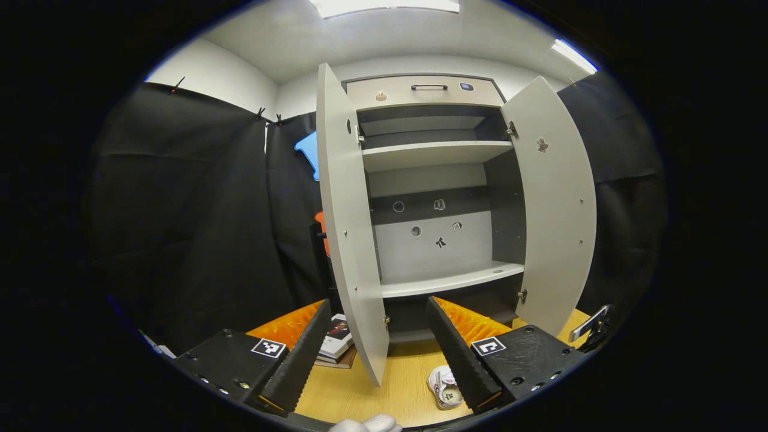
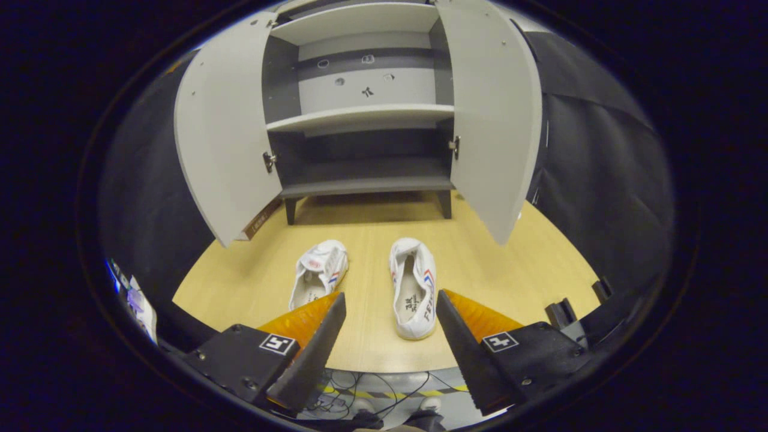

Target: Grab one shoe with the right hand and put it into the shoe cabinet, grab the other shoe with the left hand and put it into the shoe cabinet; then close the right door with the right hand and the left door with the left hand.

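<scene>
Two white shoes lie side by side on the wooden table in the right gripper view, the left shoe (image 2: 319, 273) and the right shoe (image 2: 413, 287), toes toward the cabinet. My right gripper (image 2: 390, 303) hangs open above the table's near edge, just short of the right shoe's heel. The grey shoe cabinet (image 2: 366, 114) stands behind them with both doors swung open and bare shelves. My left gripper (image 1: 378, 309) is open, held higher and facing the cabinet (image 1: 438, 180); one shoe (image 1: 444, 387) shows low between its fingers.
The open left door (image 1: 351, 228) juts out close in front of my left gripper; the right door (image 1: 555, 204) stands wide. A stack of books (image 1: 337, 348) lies behind the left door. Black cloth walls close in both sides. Cables hang under the table's front edge (image 2: 384, 384).
</scene>
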`<act>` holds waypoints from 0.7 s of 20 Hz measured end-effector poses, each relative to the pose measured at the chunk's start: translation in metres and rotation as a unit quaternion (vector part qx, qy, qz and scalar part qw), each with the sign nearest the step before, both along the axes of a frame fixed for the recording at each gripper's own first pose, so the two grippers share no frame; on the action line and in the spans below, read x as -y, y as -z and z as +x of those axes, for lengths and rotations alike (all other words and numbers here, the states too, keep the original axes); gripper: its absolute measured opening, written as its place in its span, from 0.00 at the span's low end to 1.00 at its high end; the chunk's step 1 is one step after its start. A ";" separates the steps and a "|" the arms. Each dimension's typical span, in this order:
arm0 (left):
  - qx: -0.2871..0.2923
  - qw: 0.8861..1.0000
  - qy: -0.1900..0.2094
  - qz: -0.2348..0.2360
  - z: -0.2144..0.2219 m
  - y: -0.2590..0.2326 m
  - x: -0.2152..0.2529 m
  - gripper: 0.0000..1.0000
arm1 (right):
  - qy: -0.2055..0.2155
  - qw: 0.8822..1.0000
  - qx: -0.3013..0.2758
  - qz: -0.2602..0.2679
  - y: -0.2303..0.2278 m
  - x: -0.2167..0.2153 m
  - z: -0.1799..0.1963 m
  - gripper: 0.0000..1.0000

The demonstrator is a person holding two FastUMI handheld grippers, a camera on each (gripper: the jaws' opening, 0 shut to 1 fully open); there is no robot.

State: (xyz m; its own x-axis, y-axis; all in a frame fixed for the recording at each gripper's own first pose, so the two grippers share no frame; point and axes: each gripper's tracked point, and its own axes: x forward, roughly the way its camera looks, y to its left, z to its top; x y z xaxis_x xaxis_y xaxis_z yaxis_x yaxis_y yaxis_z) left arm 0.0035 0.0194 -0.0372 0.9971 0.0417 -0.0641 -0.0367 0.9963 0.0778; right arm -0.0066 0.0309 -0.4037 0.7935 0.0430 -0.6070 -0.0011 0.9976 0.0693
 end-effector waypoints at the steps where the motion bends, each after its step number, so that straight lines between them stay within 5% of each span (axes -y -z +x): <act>1: -0.002 1.000 -0.004 0.002 0.000 0.001 -0.003 0.96 | -0.005 1.000 -0.006 -0.005 0.009 -0.002 0.005 0.97; 4: -0.005 1.000 -0.017 0.008 -0.001 0.005 -0.012 0.96 | -0.007 1.000 -0.025 -0.003 0.040 -0.009 0.026 0.91; 5: -0.007 1.000 -0.021 0.008 -0.001 0.007 -0.015 0.96 | -0.004 0.999 -0.034 -0.002 0.050 -0.009 0.033 0.96; 14: -0.010 0.999 -0.034 -0.007 0.004 0.014 -0.016 0.96 | 0.019 0.998 -0.053 0.004 0.088 0.000 0.102 0.95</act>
State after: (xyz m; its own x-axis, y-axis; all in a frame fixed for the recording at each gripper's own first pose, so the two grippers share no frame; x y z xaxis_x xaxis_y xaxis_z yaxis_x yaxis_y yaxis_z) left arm 0.0075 0.0359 -0.0515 0.9905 0.1084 -0.0852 -0.1030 0.9925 0.0653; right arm 0.0957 0.0308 -0.4919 0.7261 0.0198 -0.6873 0.0437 0.9962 0.0749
